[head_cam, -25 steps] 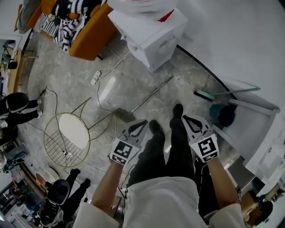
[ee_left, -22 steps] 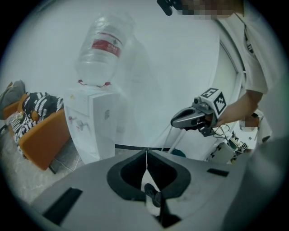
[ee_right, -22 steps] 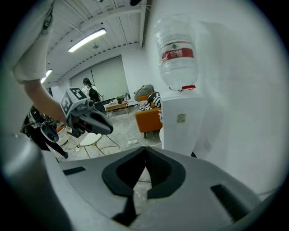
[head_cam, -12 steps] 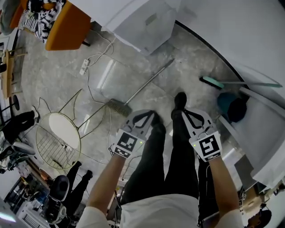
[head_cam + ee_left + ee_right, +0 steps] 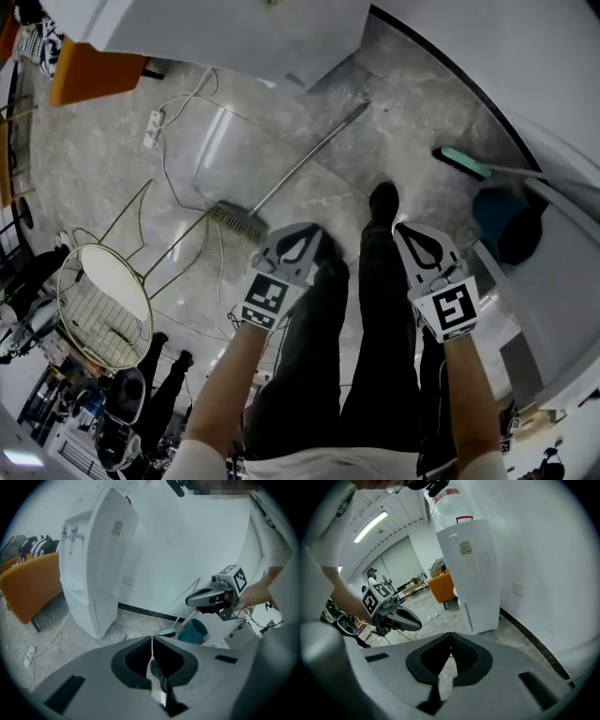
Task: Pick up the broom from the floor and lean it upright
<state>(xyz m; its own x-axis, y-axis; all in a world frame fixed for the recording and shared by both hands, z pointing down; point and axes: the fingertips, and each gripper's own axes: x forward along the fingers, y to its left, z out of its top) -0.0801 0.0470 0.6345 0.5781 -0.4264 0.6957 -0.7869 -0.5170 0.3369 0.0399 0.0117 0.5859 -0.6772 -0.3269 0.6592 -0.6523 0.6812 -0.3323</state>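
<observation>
The broom lies flat on the grey floor. Its brush head [image 5: 236,222] sits just left of my legs, and its thin metal handle [image 5: 309,157] runs up and right toward the wall. My left gripper [image 5: 314,231] hangs shut and empty beside the brush head, apart from it. My right gripper [image 5: 398,228] is shut and empty too, over my right shoe. In the left gripper view the left gripper [image 5: 151,644] has its jaws closed and the right gripper [image 5: 213,597] shows beyond it. The right gripper view shows the right gripper [image 5: 451,637] with jaws closed and the left gripper [image 5: 396,616] to its left. Neither gripper view shows the broom.
A white water dispenser [image 5: 234,37] stands at the top, an orange chair [image 5: 89,70] to its left. A power strip [image 5: 152,128] and cables trail over the floor. A round wire-frame stool [image 5: 103,305] stands at the left. A teal bucket [image 5: 511,225] and a green brush [image 5: 466,161] sit by the right wall.
Both grippers have sunk toward the floor together with the head view. The broom looks larger and closer, its head now beside the left gripper. Both pairs of jaws stayed closed.
</observation>
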